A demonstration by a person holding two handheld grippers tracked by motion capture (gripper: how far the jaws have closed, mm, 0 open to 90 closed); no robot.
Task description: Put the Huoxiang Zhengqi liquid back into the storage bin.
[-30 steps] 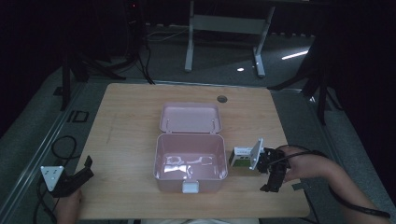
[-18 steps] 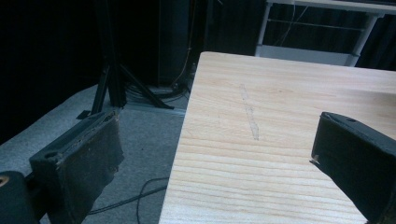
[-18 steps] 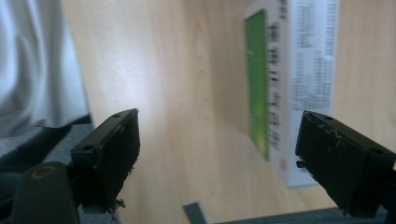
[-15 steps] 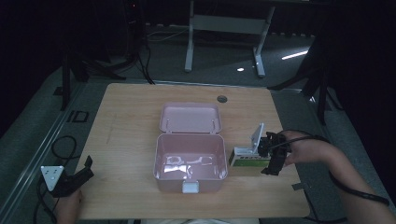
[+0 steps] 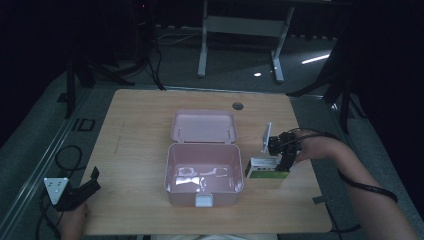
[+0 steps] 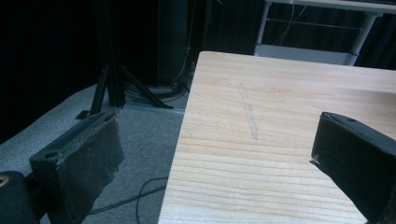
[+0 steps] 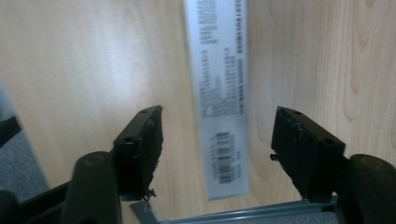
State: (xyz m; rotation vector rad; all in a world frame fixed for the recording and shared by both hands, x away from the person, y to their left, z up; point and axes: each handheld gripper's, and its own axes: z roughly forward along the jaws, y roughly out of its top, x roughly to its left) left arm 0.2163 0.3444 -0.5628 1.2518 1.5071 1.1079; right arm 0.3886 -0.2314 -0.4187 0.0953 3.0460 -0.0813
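The right gripper (image 5: 283,159) has slid across the table away from the person's side and now hangs over the small white and green box (image 5: 267,168) beside the pink case (image 5: 204,172). Its jaws have just been closing, with the box's narrow printed face between them, gaps showing on both sides.

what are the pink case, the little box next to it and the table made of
Pink case: looks like moulded plastic, glossy, with light glinting off its floor. Small box: probably printed cardboard, white and green, with fine print and a barcode on its side. Table: pale wood or wood-look laminate, matt, with visible grain.
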